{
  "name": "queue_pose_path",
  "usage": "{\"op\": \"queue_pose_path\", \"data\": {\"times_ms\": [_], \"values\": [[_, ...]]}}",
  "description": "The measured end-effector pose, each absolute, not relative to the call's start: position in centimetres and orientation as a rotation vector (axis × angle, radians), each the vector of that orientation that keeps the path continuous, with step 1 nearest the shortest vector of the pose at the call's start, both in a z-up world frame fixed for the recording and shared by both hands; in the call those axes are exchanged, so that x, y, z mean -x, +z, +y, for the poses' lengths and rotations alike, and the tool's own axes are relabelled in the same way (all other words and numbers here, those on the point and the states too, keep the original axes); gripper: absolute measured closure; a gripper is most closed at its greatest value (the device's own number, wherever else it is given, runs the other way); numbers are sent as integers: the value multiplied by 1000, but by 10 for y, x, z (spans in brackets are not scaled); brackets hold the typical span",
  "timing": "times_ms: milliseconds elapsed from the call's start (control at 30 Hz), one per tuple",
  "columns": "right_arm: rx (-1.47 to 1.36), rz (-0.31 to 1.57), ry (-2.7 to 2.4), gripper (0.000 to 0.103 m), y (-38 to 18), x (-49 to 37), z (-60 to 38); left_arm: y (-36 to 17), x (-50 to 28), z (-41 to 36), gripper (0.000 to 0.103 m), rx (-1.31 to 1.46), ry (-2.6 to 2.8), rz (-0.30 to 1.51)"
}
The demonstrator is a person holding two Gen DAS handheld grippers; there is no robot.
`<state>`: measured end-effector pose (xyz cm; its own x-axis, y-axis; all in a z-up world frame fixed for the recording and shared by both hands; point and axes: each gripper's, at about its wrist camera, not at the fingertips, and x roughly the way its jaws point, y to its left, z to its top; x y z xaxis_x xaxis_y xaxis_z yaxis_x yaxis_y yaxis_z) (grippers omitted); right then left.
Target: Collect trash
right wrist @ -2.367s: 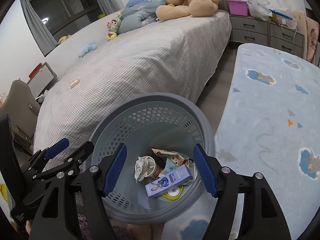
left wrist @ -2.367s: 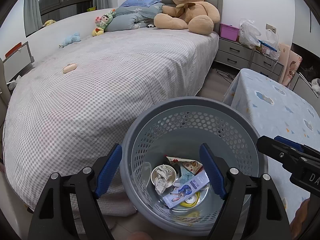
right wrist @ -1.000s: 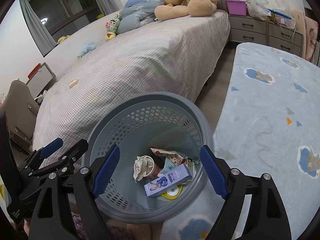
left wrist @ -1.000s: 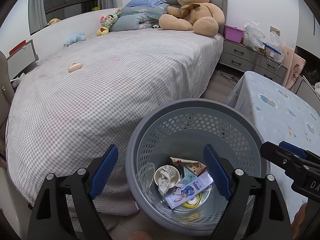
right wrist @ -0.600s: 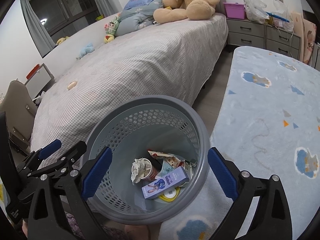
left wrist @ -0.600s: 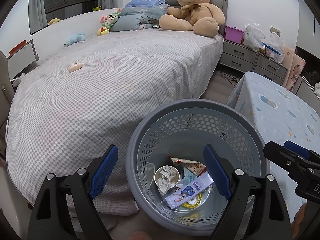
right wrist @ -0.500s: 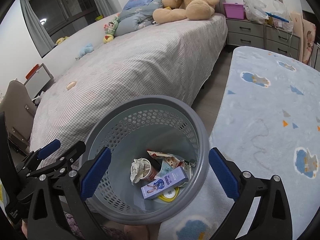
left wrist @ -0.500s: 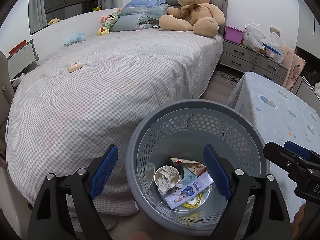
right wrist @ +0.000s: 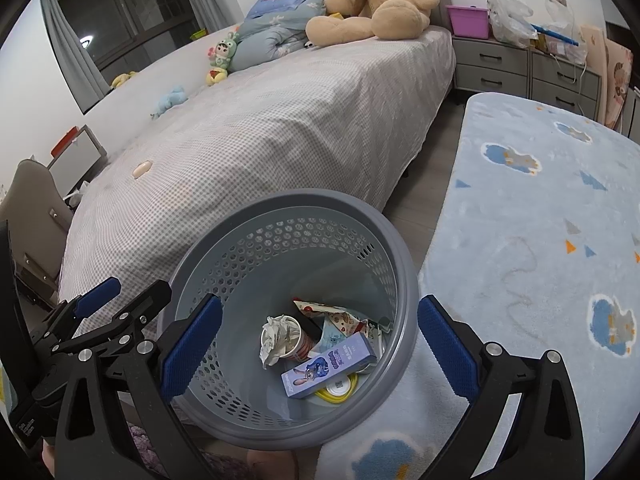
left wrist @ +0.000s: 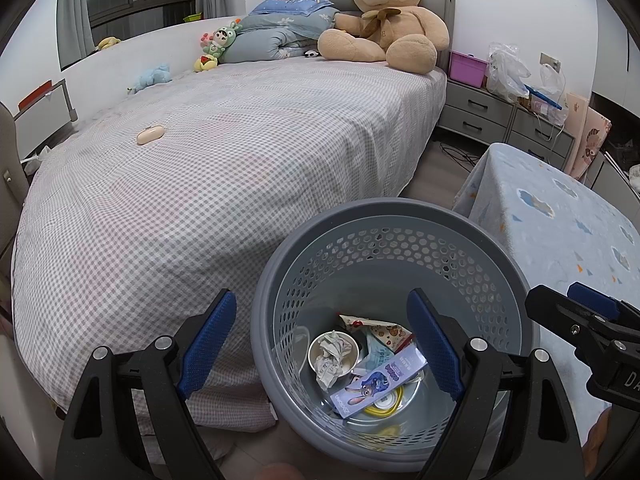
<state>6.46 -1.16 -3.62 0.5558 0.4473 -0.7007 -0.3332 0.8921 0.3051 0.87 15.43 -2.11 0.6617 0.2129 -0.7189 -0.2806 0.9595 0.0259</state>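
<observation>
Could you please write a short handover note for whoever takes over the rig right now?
Left gripper and right gripper: jaws open, empty, both above the grey basket.
The basket stands on the floor between the bed and the blue rug.
Done: paper cup with crumpled tissue, purple carton and wrappers lie inside.
Left: no loose trash is clearly visible; check the small beige object on the bed.

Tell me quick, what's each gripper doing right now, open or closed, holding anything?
Left gripper: open, holding nothing, above the gray basket.
Right gripper: open, holding nothing, above the same basket.
</observation>
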Motion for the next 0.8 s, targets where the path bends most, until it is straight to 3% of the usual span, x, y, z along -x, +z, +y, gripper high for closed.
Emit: {"op": "queue_pose_path", "data": {"times_ms": [800], "values": [[-142, 866, 463, 7, -37, -64, -11, -21, -10, 151, 20, 86, 274, 798]]}}
